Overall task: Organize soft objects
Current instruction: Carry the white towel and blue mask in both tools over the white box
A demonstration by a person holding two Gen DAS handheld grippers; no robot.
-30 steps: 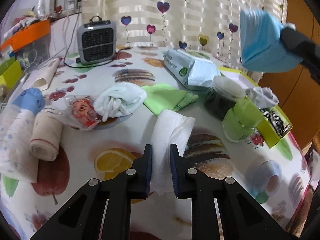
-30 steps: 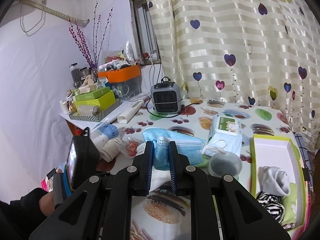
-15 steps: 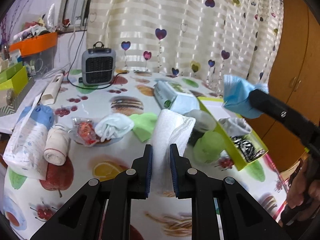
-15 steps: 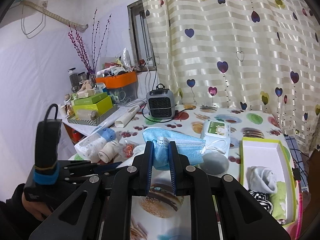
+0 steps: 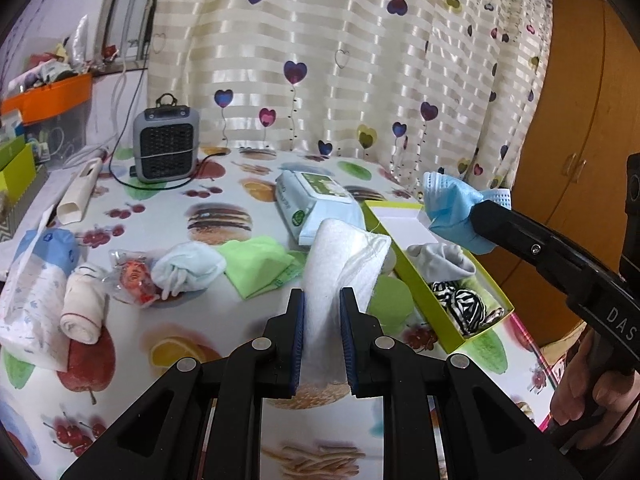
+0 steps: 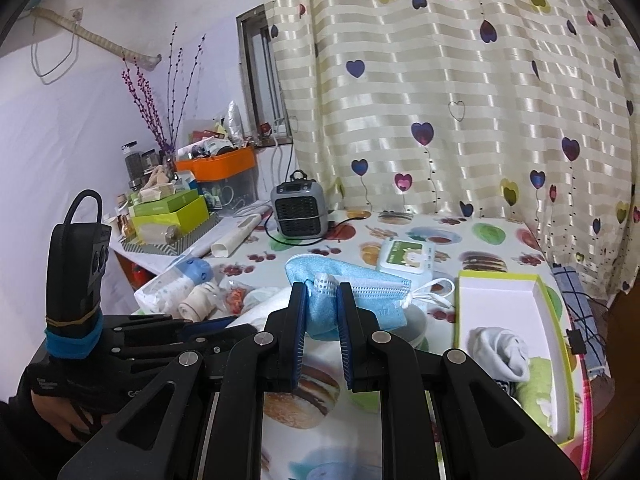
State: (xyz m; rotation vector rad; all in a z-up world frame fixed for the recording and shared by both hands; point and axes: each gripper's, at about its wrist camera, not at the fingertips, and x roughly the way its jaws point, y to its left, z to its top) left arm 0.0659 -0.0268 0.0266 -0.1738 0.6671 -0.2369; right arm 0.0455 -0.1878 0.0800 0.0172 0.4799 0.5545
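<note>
My left gripper [image 5: 322, 312] is shut on a white folded cloth [image 5: 340, 264], held up above the table. My right gripper [image 6: 322, 308] is shut on a blue face mask [image 6: 352, 288]; in the left wrist view the blue face mask [image 5: 448, 210] hangs over the far end of the green-rimmed box [image 5: 444, 296]. That green-rimmed box [image 6: 556, 344] holds a white sock [image 6: 502, 346], a striped cloth [image 5: 464, 304] and a green cloth [image 6: 538, 392]. On the table lie a green cloth [image 5: 256, 266], a white bundled cloth [image 5: 186, 270] and a rolled beige sock [image 5: 82, 306].
A grey heater [image 5: 166, 144] with its cord stands at the back. A wet-wipes pack [image 5: 316, 204], a green-lidded jar [image 5: 390, 300], a snack packet [image 5: 132, 280] and a tissue pack [image 5: 34, 292] crowd the table. Boxes are stacked on a side shelf [image 6: 168, 220]. A curtain hangs behind.
My left gripper has risen with the white cloth off the table. The right gripper with the mask has shifted toward the green box.
</note>
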